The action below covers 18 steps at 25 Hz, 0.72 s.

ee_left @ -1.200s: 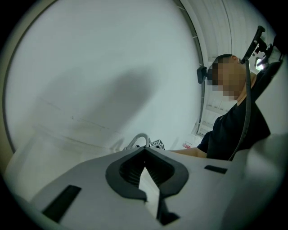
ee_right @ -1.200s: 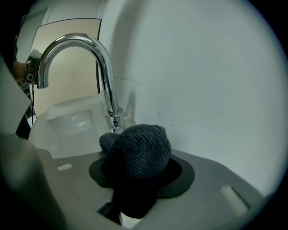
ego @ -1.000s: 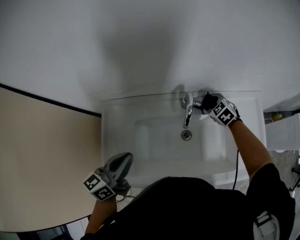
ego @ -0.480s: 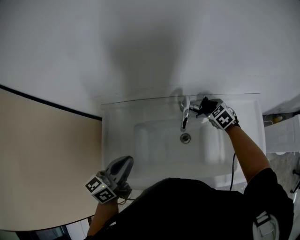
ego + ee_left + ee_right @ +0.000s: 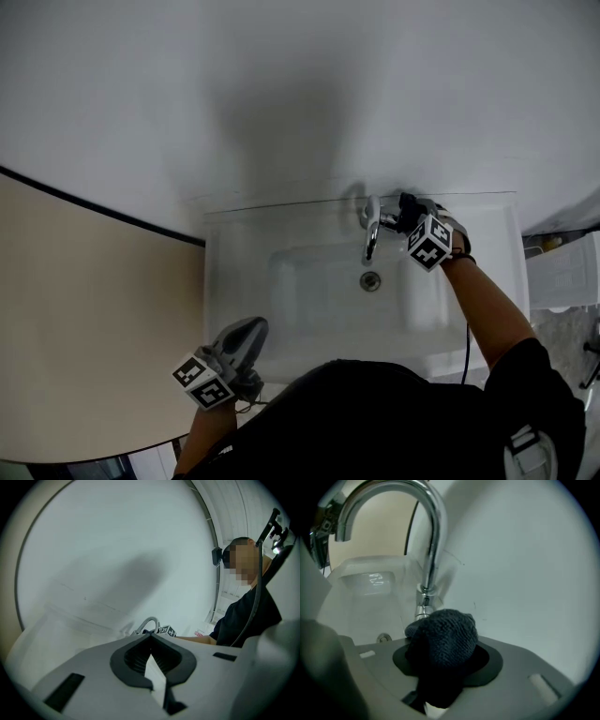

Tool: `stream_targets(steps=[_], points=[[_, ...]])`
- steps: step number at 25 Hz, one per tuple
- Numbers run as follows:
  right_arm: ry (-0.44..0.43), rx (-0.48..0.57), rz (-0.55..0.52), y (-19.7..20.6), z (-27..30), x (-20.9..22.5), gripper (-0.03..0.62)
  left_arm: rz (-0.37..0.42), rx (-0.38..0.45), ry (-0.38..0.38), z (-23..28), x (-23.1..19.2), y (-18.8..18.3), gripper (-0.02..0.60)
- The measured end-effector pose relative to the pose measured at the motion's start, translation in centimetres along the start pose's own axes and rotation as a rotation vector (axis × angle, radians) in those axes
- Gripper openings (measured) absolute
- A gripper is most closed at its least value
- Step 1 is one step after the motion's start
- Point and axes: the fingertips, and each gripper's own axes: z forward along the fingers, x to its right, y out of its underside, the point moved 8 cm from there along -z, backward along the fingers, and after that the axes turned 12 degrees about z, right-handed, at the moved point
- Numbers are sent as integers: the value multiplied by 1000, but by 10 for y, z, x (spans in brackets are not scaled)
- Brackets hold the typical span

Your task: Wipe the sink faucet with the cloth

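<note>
The chrome faucet (image 5: 372,227) stands at the back rim of the white sink (image 5: 234,281). My right gripper (image 5: 403,217) sits just right of the faucet's base, shut on a bunched dark cloth (image 5: 411,208). In the right gripper view the cloth (image 5: 446,638) fills the jaws and lies against the lower stem of the faucet (image 5: 431,541); whether it presses on the metal I cannot tell. My left gripper (image 5: 249,333) hovers at the sink's front left corner, shut and empty. In its own view, the left gripper (image 5: 151,657) points level toward the distant faucet (image 5: 149,622).
The drain (image 5: 371,280) lies in the basin below the spout. A beige panel (image 5: 84,319) runs along the left of the sink. A white basket (image 5: 564,270) stands to the right. A black cable (image 5: 466,349) hangs by the right arm. A pale wall rises behind the faucet.
The right gripper with the cloth has shifted slightly up along the faucet and rolled, so its marker cube now faces more to the left. The left gripper has stayed put.
</note>
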Motion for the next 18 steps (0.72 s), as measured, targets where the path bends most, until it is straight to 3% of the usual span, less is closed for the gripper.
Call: stream_targets(steps=[2, 13, 18], points=[[-23, 9, -43, -2, -5, -8, 166, -5, -1, 1, 0, -2, 1, 0], [-205, -47, -63, 31, 21, -47, 166, -32, -19, 10, 6, 2, 8, 0], [-116, 23, 48, 7, -2, -4, 166, -29, -6, 6, 6, 0, 6, 0]])
